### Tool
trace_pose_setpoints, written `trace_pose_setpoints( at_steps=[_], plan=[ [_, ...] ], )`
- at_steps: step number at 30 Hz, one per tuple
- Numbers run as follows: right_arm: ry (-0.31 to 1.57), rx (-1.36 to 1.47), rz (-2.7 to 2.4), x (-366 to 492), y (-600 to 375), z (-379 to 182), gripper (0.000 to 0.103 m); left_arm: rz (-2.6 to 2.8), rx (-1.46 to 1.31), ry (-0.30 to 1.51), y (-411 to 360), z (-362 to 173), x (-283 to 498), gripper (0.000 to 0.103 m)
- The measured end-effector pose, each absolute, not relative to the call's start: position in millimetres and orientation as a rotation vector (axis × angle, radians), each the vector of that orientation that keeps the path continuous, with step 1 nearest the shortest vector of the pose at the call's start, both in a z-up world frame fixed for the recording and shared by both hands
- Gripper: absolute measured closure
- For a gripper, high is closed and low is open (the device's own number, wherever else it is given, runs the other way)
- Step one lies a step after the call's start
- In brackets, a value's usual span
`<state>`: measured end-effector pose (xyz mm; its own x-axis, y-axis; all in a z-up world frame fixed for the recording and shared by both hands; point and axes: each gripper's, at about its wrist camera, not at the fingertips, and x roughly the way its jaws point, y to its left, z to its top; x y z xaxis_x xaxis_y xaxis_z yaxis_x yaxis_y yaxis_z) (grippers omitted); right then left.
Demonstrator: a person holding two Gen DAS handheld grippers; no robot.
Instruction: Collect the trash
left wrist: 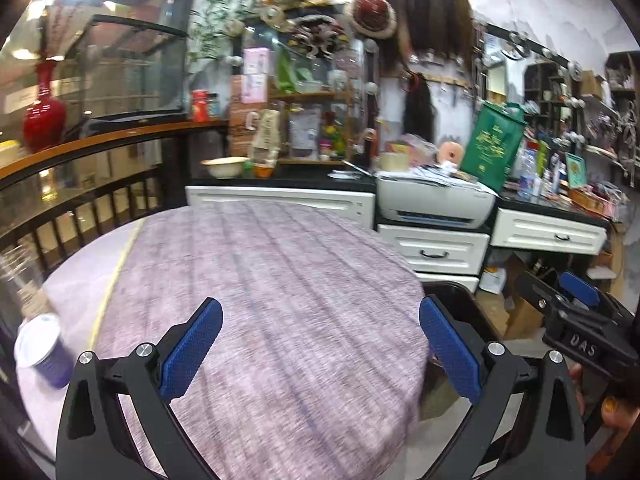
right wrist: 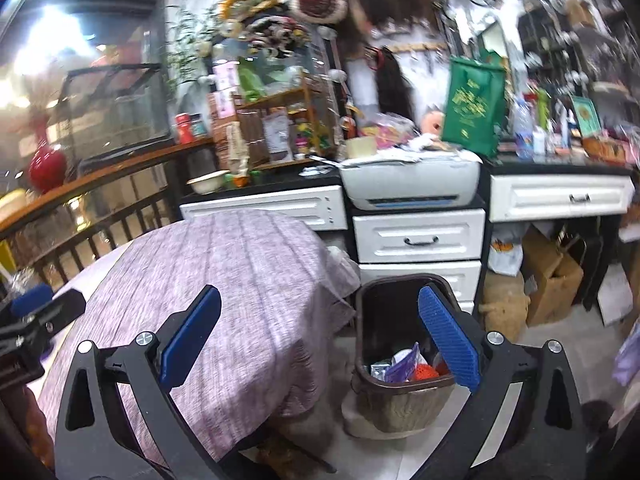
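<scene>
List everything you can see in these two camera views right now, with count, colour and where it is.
table: one, round, purple-grey cloth, centre
paper cup: one, purple with white lid, lying on its side at the table's left edge
trash bin: one, dark brown, on the floor right of the table, holding wrappers and scraps
printer: one, white, on the drawer unit behind
drawer units: white, along the back wall
green bag: one, upright on the counter
red vase: one, on the wooden ledge, left
bowl: one, cream, on the black counter
cardboard boxes: brown, under the desk, right
left gripper: black, blue pads, open, over the table
right gripper: black, blue pads, open, between table edge and bin
</scene>
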<state>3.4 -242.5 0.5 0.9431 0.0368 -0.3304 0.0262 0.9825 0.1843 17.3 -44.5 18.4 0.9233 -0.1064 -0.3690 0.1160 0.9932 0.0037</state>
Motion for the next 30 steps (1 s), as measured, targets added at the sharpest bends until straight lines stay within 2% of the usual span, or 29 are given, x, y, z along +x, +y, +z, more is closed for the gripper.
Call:
trace_pose_setpoints(
  at_steps=[13,30],
  plan=[
    [0.24,0.091,0.068,-55.8,-202.2,3.8,0.006,-0.061,-0.046,0.31,-14.6,16.4,-29.5,0.006],
    [0.225,0.103,0.079,-58.6,-209.7,-2.7,0.006,-0.047,-0.058,0.312,-11.3,13.7,-33.2,0.006]
  ],
)
